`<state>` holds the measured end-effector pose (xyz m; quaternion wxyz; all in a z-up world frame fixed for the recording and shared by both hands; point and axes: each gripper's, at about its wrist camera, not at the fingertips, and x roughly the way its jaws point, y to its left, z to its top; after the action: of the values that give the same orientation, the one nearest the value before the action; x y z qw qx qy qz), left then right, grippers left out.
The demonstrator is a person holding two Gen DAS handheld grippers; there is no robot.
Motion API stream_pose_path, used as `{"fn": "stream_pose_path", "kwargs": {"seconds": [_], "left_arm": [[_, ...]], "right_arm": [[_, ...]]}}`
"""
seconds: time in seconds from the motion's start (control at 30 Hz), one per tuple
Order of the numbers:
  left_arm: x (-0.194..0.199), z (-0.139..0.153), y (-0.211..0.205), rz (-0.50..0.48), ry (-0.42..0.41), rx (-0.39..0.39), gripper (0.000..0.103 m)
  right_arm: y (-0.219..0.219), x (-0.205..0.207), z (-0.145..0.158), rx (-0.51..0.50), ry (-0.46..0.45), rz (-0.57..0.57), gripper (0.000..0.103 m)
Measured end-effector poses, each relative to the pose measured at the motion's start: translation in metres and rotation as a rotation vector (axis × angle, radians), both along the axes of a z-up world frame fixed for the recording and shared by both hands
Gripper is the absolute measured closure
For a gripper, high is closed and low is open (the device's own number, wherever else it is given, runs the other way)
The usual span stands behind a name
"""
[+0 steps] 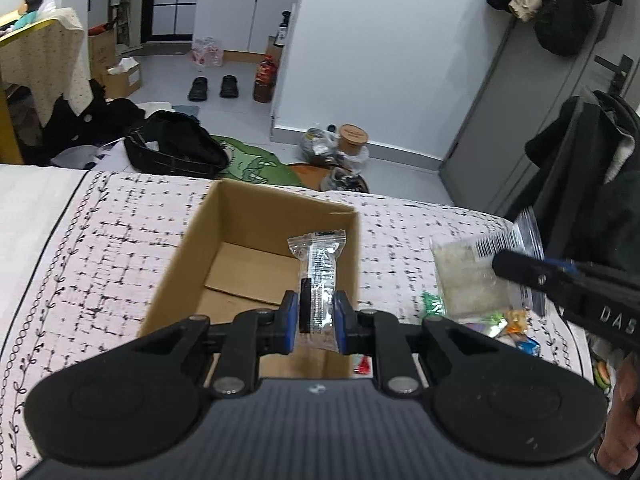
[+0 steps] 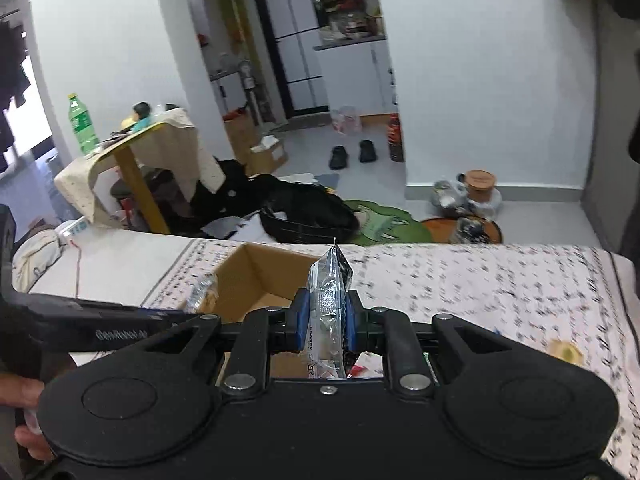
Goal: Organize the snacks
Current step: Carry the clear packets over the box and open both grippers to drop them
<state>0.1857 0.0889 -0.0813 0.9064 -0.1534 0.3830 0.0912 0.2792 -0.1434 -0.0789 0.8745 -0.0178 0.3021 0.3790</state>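
Left wrist view, bottom centre: the left hand-held gripper [image 1: 316, 316] is clamped on 1 slim clear snack packet [image 1: 318, 276] with a dark bar inside and a crimped top edge, standing upright over the near end of 1 open cardboard box [image 1: 176, 256]. That box sits on a bed cover [image 1: 88, 240] printed with black dashes; only a loose flap of card shows on the visible part of its floor. At right of the frame the right hand-held gripper [image 1: 516, 268] pinches 1 clear bag [image 1: 468, 276] of pale contents with a barcode label. Below it lie several small bright wrappers [image 1: 504, 320], too blurred to count. Bare cover spreads left of the box to a dark border line.

Right wrist view: its fingers [image 2: 302, 316] squeeze the same bag [image 2: 328, 300] edge-on at centre, with the box [image 2: 256, 276] just beyond and the left hand-held gripper [image 2: 120, 320] entering from the left. Far off on the floor stand 2 black shoes [image 1: 212, 88].
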Motion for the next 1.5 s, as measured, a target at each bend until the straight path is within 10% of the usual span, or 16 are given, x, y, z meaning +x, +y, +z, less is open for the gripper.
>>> {"fn": "stream_pose_path", "kwargs": {"seconds": [1.17,1.5], "left_arm": [[-0.015,-0.059,0.066,0.175,0.162,0.001,0.085],[-0.034,-0.056,0.064,0.200,0.164,-0.010,0.084]], "right_arm": [[0.077,-0.003,-0.053,-0.020,0.212,0.154,0.084],[0.065,-0.004,-0.042,0.055,0.236,0.174,0.057]]}}
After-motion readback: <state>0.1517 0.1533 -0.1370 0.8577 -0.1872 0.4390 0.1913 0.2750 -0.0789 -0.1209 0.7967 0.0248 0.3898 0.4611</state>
